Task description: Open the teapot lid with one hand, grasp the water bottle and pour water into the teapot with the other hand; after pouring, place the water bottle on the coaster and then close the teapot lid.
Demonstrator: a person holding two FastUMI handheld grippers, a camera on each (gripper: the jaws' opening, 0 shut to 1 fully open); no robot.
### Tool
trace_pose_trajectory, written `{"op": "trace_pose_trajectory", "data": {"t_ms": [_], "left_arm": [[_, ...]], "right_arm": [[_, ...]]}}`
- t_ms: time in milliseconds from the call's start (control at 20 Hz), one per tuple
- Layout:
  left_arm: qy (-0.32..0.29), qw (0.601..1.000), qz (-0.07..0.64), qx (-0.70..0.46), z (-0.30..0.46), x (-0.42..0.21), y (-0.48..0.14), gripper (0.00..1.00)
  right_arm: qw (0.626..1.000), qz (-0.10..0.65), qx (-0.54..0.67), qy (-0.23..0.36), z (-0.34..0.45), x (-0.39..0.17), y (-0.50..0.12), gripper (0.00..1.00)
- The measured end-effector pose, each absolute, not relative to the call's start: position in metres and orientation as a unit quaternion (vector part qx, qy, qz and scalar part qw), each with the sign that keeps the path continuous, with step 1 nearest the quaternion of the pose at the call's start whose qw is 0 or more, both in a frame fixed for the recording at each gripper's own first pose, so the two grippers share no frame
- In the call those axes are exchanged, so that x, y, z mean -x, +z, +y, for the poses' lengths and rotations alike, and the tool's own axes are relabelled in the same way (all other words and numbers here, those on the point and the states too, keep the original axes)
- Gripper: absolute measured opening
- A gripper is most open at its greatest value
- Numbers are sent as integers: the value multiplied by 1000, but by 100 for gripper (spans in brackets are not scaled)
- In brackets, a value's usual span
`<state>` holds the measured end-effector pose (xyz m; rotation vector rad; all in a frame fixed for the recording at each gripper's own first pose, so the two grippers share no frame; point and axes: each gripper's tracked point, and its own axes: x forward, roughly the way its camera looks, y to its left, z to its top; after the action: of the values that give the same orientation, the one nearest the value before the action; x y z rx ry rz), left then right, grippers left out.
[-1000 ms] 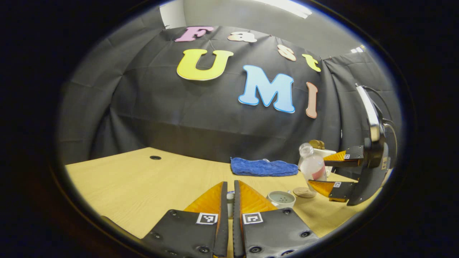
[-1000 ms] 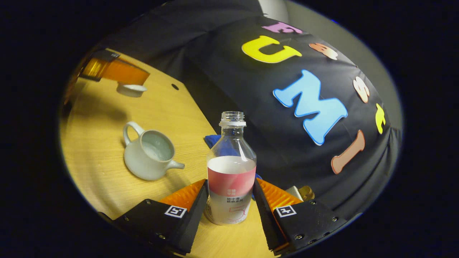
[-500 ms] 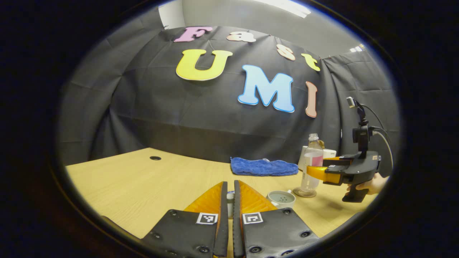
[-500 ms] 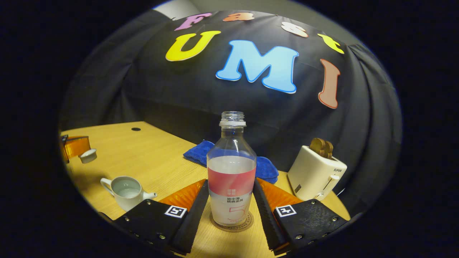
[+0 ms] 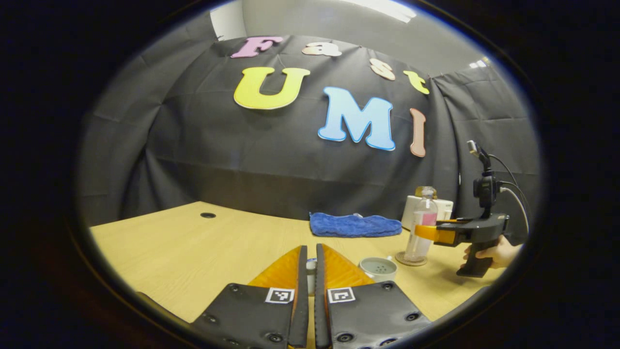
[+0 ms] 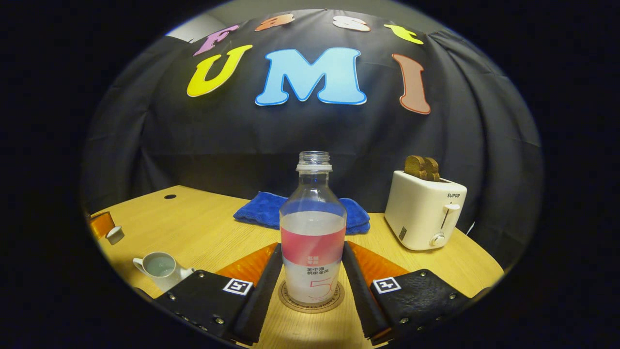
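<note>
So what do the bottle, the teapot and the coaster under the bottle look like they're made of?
The bottle looks like clear plastic: see-through wall, threaded neck, wrapped label. The teapot looks like glazed ceramic: pale, smooth, thick-rimmed, with a soft sheen. The coaster is probably wood or cork: a thin, matt brown disc, though its grain is too small to tell.

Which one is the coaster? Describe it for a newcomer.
Find the cream toaster at the wooden table's far side. Nearer, left of it, the water bottle stands. The coaster is the flat round brown disc beneath that bottle.
</note>
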<state>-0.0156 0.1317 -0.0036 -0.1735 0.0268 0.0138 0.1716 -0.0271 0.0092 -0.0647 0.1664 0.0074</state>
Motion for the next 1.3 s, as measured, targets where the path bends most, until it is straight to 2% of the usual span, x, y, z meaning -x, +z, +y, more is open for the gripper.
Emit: {"op": "trace_pose_trajectory", "data": {"t_ms": [450,650,1050,1300], "left_arm": [[7,996,12,87,131,15,-4,11],[7,996,12,87,131,16,-4,11],[7,996,12,87,130,14,-4,12],[-7,997,13,80,117,12,-3,12]], "right_arm": [[995,90,34,-10,-31,-174,-3,78],[993,113,10,-14,-34,-172,-15,95],[996,90,5,-19,-40,-159,2,95],[997,70,7,-17,-35,-128,6,96]]}}
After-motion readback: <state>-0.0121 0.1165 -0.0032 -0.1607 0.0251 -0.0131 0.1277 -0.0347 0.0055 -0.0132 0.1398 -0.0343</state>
